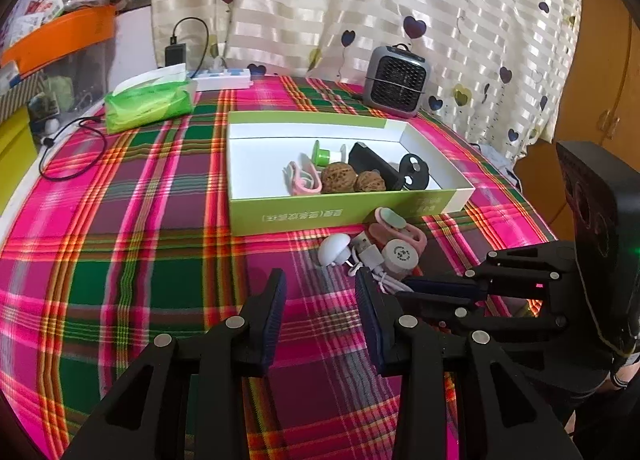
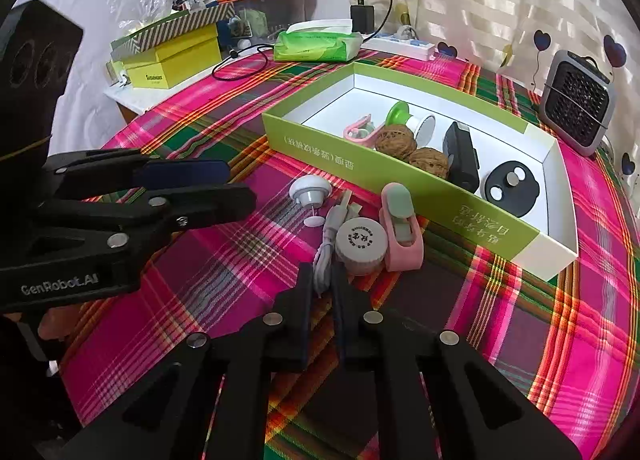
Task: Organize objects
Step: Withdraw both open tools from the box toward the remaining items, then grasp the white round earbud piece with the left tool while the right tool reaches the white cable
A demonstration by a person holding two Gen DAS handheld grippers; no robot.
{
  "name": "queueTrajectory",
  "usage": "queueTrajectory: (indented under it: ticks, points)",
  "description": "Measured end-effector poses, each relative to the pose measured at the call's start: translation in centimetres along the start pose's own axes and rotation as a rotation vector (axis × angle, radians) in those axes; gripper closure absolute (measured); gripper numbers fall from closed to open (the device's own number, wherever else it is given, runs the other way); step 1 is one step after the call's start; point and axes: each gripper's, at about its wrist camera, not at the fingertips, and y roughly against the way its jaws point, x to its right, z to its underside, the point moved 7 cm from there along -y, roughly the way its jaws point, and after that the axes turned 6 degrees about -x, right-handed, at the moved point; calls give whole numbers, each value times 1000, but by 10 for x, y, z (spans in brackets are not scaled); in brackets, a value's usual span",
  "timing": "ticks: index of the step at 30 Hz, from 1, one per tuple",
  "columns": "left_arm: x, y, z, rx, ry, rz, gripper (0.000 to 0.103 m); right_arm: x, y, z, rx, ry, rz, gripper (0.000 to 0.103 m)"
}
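A green box with a white inside [image 1: 280,216] [image 2: 320,148] holds two walnuts [image 1: 338,177], a pink clip, a green-and-white spool, a black case and a black disc [image 2: 510,184]. In front of the box lie a white mushroom-shaped piece [image 1: 334,250] [image 2: 310,190], a white USB cable [image 1: 366,252] [image 2: 326,256], a round capped jar [image 2: 360,244] and a pink clip [image 2: 402,236]. My right gripper [image 2: 322,286] [image 1: 412,288] is shut on the cable's near loop. My left gripper [image 1: 320,284] [image 2: 236,186] hovers open just left of the pile, holding nothing.
A plaid cloth covers the table. A green tissue pack [image 1: 150,100], a white power strip [image 1: 222,80] and a small grey fan heater [image 1: 396,82] stand along the back by the curtain. A black cord [image 1: 72,148] lies at the left edge, beside yellow boxes [image 2: 172,60].
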Motion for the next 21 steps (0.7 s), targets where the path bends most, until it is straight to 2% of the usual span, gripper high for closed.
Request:
queueTrajectory:
  ticks: [12, 21]
  points:
    - [13, -19, -8, -33, -20, -7, 69, 9, 20, 29, 3, 12, 0, 94]
    - [19, -40, -17, -72, -18, -21, 69, 25, 33, 40, 24, -32, 9, 94]
